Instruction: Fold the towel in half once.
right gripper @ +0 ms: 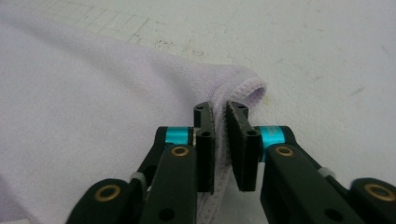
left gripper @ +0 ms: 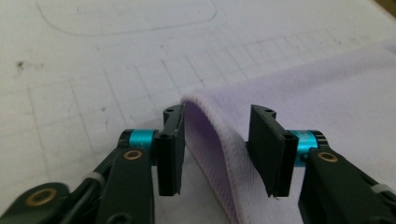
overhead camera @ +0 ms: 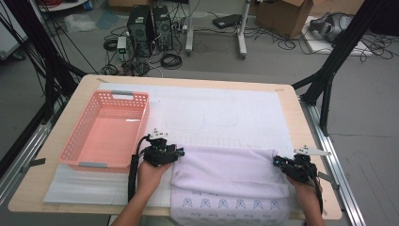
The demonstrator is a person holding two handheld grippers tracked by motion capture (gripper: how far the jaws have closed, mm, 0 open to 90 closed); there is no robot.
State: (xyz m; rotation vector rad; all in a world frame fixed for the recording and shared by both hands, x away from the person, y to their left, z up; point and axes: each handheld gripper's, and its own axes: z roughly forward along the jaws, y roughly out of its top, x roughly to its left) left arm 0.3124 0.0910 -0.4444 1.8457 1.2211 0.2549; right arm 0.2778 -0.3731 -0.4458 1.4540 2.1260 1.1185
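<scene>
On the near half of the tabletop (overhead camera: 291, 106) lies a folded lavender towel (overhead camera: 226, 172), its long axis running left to right across the person's front, with a patterned edge hanging toward the near rim. Each end of the fold line meets 1 hand-held gripper, so neither hand is nearer than the other: the left hand-held gripper (overhead camera: 178, 152) sits at the left corner and the right hand-held gripper (overhead camera: 277, 161) at the right corner.

In the left gripper view, the left hand-held gripper (left gripper: 217, 149) stands about half open. The folded towel edge (left gripper: 210, 135) rises between the jaws; it lies against the left pad, and the right pad stands clear of it, so no grip is applied.

In the right gripper view, the right hand-held gripper (right gripper: 220, 144) is nearly closed. The stitched towel hem (right gripper: 247, 88) runs through the narrow gap between the pads; whether the pads press on it cannot be told.

Both forearms enter from the near edge, and the 2 hand-held grippers point inward and forward, level with the towel, held low at the cloth.

A pink basket (overhead camera: 82, 136) stands well to the left of the towel, beyond the left hand. Judged from this layout, any further fold or lift depends on both corners being gripped together along the same axis.
</scene>
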